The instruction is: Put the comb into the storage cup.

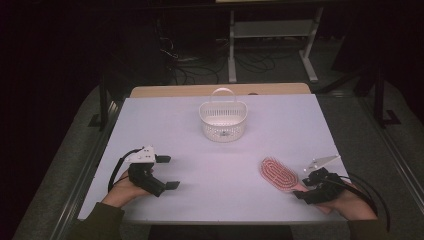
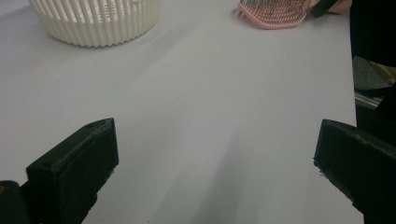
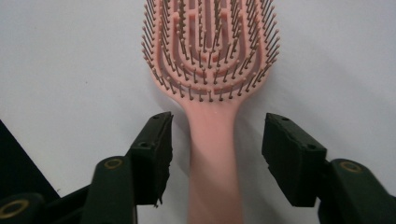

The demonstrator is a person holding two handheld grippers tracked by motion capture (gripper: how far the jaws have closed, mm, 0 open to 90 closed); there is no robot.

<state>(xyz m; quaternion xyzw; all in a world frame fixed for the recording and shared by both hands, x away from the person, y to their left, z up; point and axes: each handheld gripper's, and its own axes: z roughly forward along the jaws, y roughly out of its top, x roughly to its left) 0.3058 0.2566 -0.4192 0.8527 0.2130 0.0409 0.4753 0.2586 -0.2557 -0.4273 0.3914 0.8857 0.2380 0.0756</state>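
The white basket (image 1: 223,121) stands alone toward the far middle of the table (image 1: 165,125), with bare surface on every side of it. Nearer than the basket, the table lies open from the left gripper (image 1: 170,172) across to the pink hairbrush (image 1: 278,173), the sole obstacle near the right gripper (image 1: 305,188).

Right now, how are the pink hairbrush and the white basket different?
The pink hairbrush lies flat near the table's front edge, while the white basket stands upright farther back in the middle. The hairbrush is flat with bristles pointing up; the basket is a deep, slatted tub with a handle arching over it. The hairbrush's handle sits between the right claw's jaws, not yet pinched; nothing touches the basket. Both rest on the same table.
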